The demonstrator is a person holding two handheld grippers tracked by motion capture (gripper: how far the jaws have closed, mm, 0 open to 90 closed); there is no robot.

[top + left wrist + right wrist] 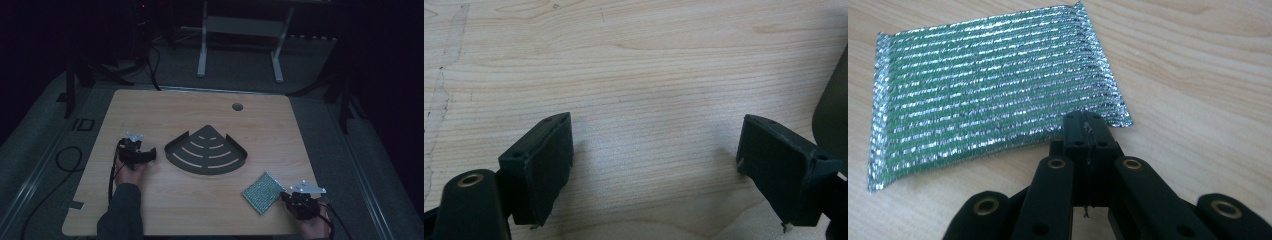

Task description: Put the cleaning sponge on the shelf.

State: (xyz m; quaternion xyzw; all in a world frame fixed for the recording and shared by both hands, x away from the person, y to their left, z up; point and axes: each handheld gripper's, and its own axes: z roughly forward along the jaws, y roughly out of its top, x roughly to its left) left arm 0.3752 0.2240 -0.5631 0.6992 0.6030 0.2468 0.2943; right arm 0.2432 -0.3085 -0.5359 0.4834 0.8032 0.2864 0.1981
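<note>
A green and silver scouring pad point(263, 192) point(988, 95) lies flat on the wooden table point(165, 110) near its front right corner. My right gripper point(286, 197) point(1086, 126) is shut, and its tips rest at the pad's near edge; I cannot tell if they pinch it. A dark fan-shaped slotted corner rack point(206, 150) sits in the middle of the table. Just left of it my left gripper point(143, 155) point(656, 150) stands open over bare wood with nothing between its jaws. The rack's edge point(834, 110) shows at the right of the left gripper view.
A round cable hole point(237, 106) lies in the table's far side. Cables point(67, 160) trail on the floor to the left, and a white desk frame point(240, 45) stands beyond the table. The surroundings are dark.
</note>
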